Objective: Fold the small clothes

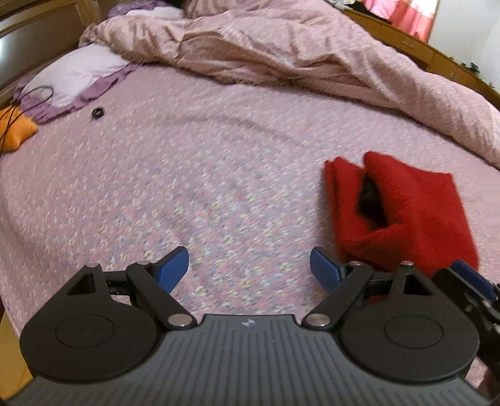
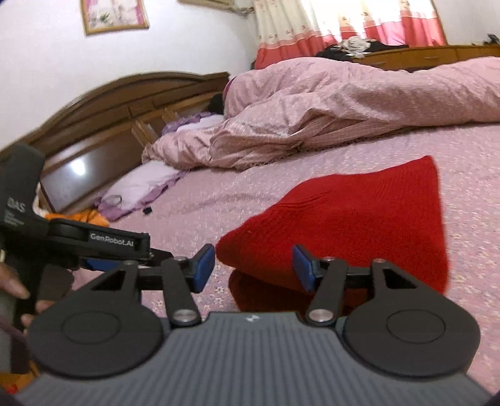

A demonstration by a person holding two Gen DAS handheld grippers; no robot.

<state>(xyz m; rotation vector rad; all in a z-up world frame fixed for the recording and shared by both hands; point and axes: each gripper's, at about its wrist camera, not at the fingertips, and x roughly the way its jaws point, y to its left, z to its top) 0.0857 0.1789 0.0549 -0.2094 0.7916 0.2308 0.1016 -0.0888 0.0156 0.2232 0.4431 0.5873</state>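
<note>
- Red knitted garment (image 2: 359, 225) lies folded on the pink floral bedsheet (image 1: 187, 175), one flap turned up to show a dark lining inside.
- Right gripper (image 2: 253, 265) hangs low at the garment's near edge, blue pads spread apart with nothing pinched; the red knit sits just beyond and between them, untouched.
- Left gripper (image 1: 249, 268) hovers over bare sheet just left of the garment, its blue fingers (image 1: 175, 265) wide apart and empty.
- Fingertips of a person's hand (image 2: 15, 290) show left of the garment, on the left gripper's handle.
- Rumpled pink quilt (image 1: 281, 47) is heaped beyond the garment, across the far half of the bed.
- Lilac frilled pillow (image 1: 72, 78) and an orange cloth (image 1: 18, 128) lie well left of the garment, near the wooden headboard (image 2: 109, 118).
- Small black ring-shaped object (image 1: 97, 112) rests on the sheet beside the pillow.
- Pink-and-cream curtains (image 2: 343, 28) hang behind the quilt.
</note>
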